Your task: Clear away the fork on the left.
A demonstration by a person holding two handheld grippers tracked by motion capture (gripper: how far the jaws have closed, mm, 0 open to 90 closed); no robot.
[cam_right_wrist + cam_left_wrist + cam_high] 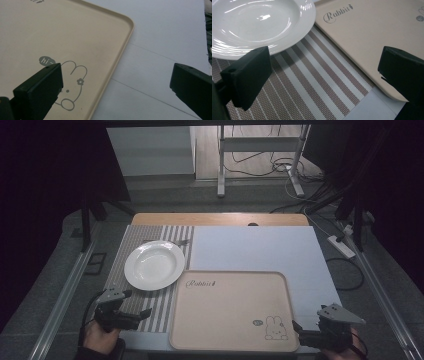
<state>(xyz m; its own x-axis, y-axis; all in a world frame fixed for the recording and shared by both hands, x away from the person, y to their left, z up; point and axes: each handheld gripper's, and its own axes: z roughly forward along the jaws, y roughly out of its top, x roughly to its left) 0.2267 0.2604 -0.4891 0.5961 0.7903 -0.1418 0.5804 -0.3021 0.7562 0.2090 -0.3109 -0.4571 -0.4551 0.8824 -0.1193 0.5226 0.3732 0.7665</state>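
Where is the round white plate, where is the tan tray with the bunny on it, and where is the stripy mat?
Round white plate (154, 265), high view, its shallow middle.
Tan rectangular tray with a bunny drawing (225, 312), high view, its bare flat floor.
Brown-and-white striped placemat (312, 85), left gripper view, its stripes between plate and tray.

The white plate (154, 265) is deep, round and glossy, with a wide rim. It lies flat and upright on a mat with brown and white stripes (160, 302), just ahead of the left gripper (134, 306), whose jaws stand wide apart and hold nothing. The beige tray (230, 312) is rectangular with rounded corners and a low raised edge. It carries the word "Rabbit" and a small rabbit drawing. It lies flat between both grippers; its near right corner lies just ahead of the right gripper (299, 329), also wide apart.
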